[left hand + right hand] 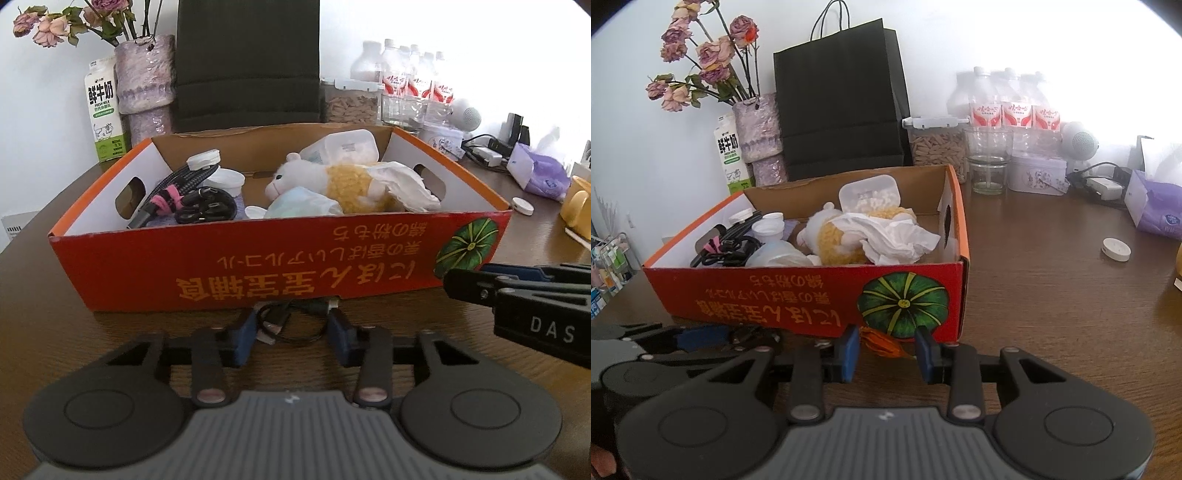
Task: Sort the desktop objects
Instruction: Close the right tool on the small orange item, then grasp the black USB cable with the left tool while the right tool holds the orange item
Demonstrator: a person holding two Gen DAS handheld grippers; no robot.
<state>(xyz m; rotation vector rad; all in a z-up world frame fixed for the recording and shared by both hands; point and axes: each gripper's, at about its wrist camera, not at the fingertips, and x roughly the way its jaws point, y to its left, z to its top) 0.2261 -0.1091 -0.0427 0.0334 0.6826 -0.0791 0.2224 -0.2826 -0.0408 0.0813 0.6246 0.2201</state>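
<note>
Down at the near edge of the dark brown wooden desk [1052, 295], we are holding both grippers just in front of the red and orange cardboard box [258, 258] with the green pumpkin print. Our left gripper [291, 334] is resting low on the desk with a coiled black cable [291, 325] lying between its blue pads; the jaws are standing narrowly apart on either side of the coil, and we cannot tell whether the pads are pressing on it. Our right gripper [886, 350] is sitting just beside the box's front right corner, its blue pads close on either side of a small crumpled orange object [882, 343]; whether they are squeezing it we cannot tell either.

Inside the box we are seeing a white and yellow plush toy [332, 181] lying on its side, a crumpled white tissue [897, 236] draped over it, a bundle of black cables with a pink tie [184, 203], small white round lids [203, 158] and a translucent plastic container [343, 147] at the back.

Behind the box, a black paper bag [842, 99], a purple vase of dried roses [757, 125] and a green and white milk carton [103, 114] are standing by the wall. A small white round disc [1115, 249] is lying well apart on the desk to the right.
</note>
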